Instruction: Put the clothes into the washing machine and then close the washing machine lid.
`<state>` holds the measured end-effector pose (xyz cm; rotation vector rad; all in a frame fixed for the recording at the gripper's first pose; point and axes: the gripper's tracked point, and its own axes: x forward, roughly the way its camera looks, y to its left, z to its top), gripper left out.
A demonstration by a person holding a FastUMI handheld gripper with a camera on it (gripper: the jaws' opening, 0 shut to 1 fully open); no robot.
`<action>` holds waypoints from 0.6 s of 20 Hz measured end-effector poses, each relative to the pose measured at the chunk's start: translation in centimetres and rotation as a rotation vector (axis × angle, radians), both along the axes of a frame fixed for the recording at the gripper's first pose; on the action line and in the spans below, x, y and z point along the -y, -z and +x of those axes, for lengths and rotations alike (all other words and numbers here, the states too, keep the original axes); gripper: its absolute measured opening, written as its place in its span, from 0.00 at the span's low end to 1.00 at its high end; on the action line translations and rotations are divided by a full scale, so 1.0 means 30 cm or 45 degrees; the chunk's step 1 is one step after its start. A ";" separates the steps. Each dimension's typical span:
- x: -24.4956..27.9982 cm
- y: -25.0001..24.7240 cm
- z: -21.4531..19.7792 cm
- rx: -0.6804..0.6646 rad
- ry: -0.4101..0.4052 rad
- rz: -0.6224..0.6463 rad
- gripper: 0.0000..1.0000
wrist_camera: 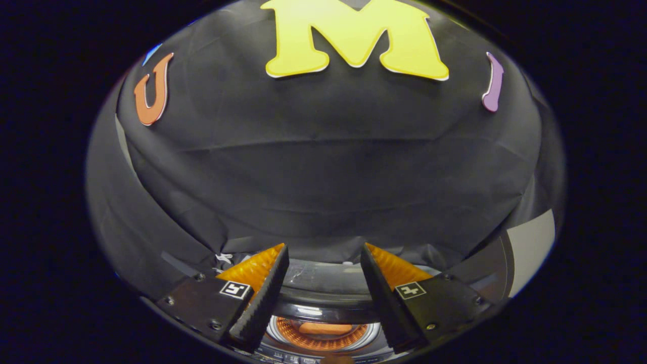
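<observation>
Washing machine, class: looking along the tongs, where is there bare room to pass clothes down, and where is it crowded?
The open tongs hold nothing; the gap between them is free. Below it, the washing machine shows its round drum opening, bordered by the dark rim: free passage there. Beyond the rim, the black cloth wall crowds close.

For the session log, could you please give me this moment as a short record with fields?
gripper: open, fingers apart, holding nothing
washing machine: below and between the fingers, dark rim across the gap
drum: round opening with an orange glow, lid appears open
clothes in drum: cannot tell
backdrop: black cloth wall beyond the fingers
</observation>
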<state>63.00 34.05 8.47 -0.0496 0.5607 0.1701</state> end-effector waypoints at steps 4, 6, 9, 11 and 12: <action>-0.002 0.005 0.005 0.017 -0.004 -0.001 0.89; -0.001 0.001 0.006 0.030 -0.001 0.000 0.89; -0.005 0.008 0.007 0.047 -0.003 0.001 0.89; -0.007 0.006 0.009 0.059 0.007 0.006 0.90; -0.006 0.007 0.007 0.065 0.009 0.008 0.90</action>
